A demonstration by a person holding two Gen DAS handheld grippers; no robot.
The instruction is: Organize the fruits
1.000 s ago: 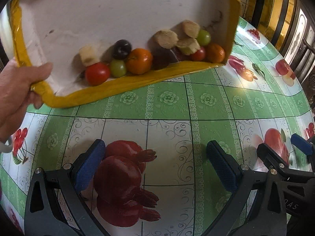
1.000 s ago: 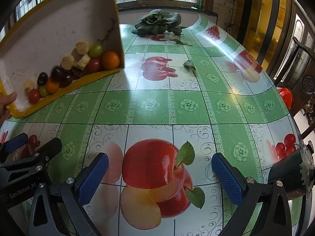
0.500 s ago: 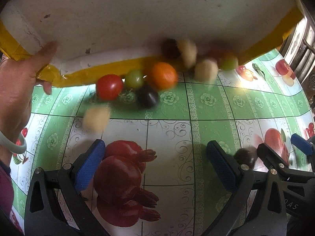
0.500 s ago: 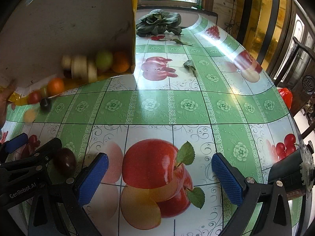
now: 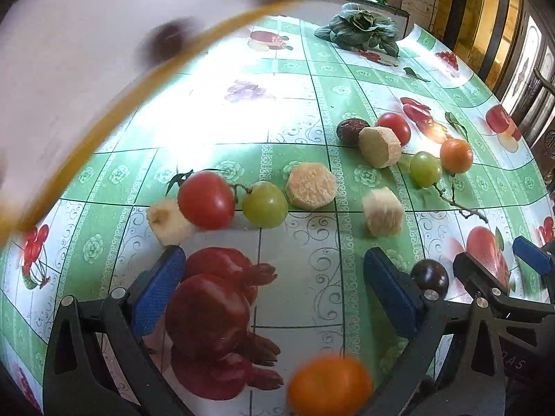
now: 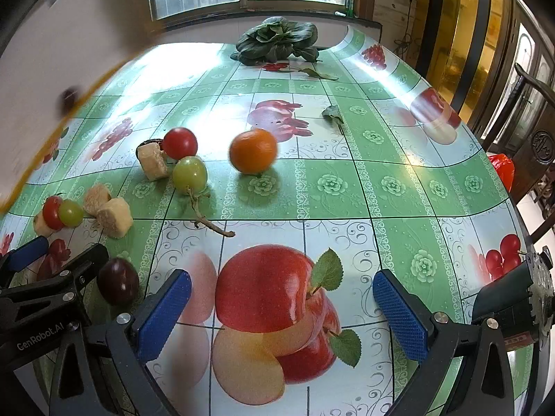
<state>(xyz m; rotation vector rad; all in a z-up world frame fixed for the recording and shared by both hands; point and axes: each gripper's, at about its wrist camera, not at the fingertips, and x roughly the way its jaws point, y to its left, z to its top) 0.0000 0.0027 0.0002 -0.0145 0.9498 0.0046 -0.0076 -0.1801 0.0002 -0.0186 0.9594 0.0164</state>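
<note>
Fruits lie scattered on the table (image 5: 378, 79), ahead of both tongs. In the left wrist view, the left tongs (image 5: 272, 289) stand wide open with nothing between the blue pads, low over a printed pomegranate. Just ahead of the left pad sits a pale cut chunk (image 5: 166, 220), touching a red tomato (image 5: 206, 200); a green grape (image 5: 264, 204) sits just beside the tomato, then a round pale slice (image 5: 311, 185) and another pale chunk (image 5: 382, 210) ahead of the right pad. Farther ahead and to the right are a dark date (image 5: 350, 128), a pale piece (image 5: 380, 146), a second tomato (image 5: 397, 127), a second grape (image 5: 425, 169) and a small orange (image 5: 456, 155). A dark plum (image 5: 429, 274) rests just right of the right pad, between the two tools. A blurred orange (image 5: 329, 384) shows low, between the tongs' arms. At upper left a blurred white tray (image 5: 69, 69) with a yellow rim hangs above the table, a dark blurred fruit on it.

In the right wrist view, the right tongs (image 6: 282, 306) are likewise spread open and empty, over a printed apple. The plum (image 6: 118, 280) lies just left of the left pad. Ahead sits the orange (image 6: 253, 150); left of it, a grape (image 6: 189, 174) with a stem, a tomato (image 6: 179, 143) and a pale piece (image 6: 152, 161) cluster together. Further left lie the remaining chunks, tomato and grape. Leafy greens (image 6: 277, 40) rest at the table's far edge.
</note>
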